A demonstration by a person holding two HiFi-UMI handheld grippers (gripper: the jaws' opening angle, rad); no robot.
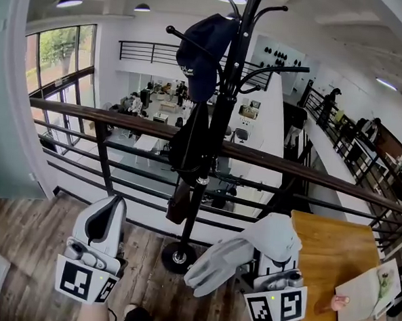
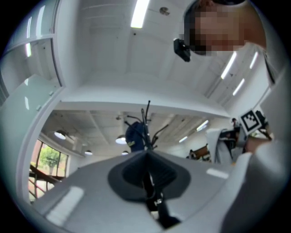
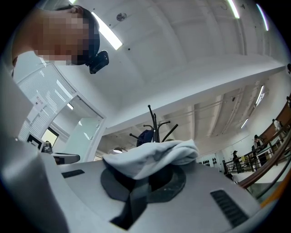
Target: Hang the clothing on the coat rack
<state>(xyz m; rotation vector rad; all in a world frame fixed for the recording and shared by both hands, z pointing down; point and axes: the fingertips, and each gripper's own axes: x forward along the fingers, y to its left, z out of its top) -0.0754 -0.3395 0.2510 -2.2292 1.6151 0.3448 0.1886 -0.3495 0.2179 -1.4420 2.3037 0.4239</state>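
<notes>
A black coat rack (image 1: 217, 123) stands straight ahead by the railing, its round base (image 1: 179, 257) on the plank floor. A navy cap (image 1: 201, 51) hangs on an upper hook, and a dark garment (image 1: 188, 149) hangs lower on the pole. My right gripper (image 1: 276, 230) is shut on a pale grey garment (image 1: 225, 263), which droops leftward near the base. In the right gripper view the garment (image 3: 154, 152) lies over the jaws of the right gripper (image 3: 152, 164), with the rack (image 3: 154, 125) beyond. My left gripper (image 1: 114, 200) is shut and holds nothing. It points at the rack (image 2: 146, 120) and cap (image 2: 135, 136).
A wood-topped metal railing (image 1: 122, 121) runs across behind the rack, with an open office floor below it. A wooden table (image 1: 331, 256) stands at the right with an open booklet (image 1: 366, 292) on it. A grey wall (image 1: 7, 111) is at the left.
</notes>
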